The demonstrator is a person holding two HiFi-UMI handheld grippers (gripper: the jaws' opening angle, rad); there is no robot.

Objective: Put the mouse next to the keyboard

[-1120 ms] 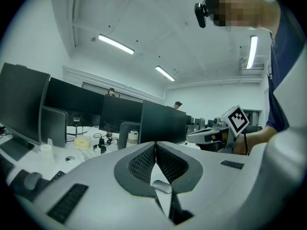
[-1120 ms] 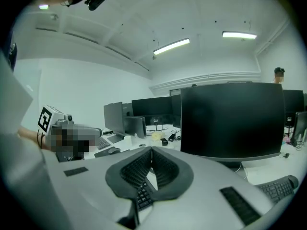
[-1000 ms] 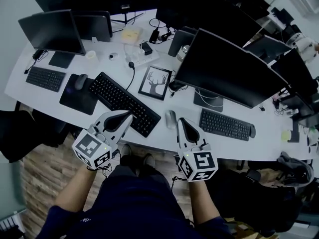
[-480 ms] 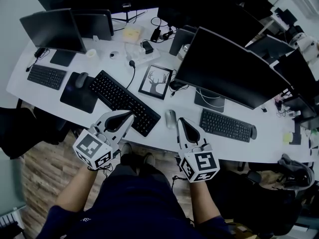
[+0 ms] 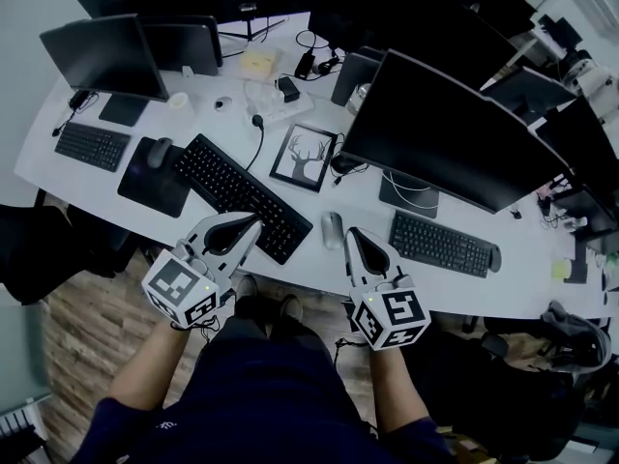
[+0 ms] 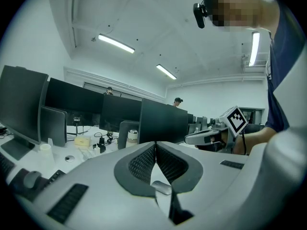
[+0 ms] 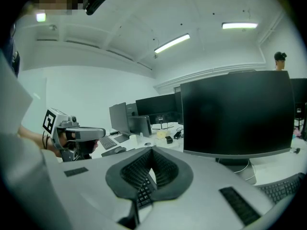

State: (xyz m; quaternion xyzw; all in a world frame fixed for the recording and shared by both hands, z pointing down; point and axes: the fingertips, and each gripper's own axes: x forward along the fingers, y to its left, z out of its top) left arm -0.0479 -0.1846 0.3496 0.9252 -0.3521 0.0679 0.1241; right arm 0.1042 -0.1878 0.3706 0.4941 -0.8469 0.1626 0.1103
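Hovering left gripper (image 5: 254,222), right gripper (image 5: 350,233) at tabletop (image 5: 68,177) edge, jaws closed, empty; mouse (image 5: 332,230) lying just beside keyboard (image 5: 242,198), so you are either approaching pickup or finishing.

The left gripper's (image 6: 156,146) own jaws hide most of the mouse (image 6: 162,188); a small round item (image 5: 222,104) on the far surface is too small to tell.
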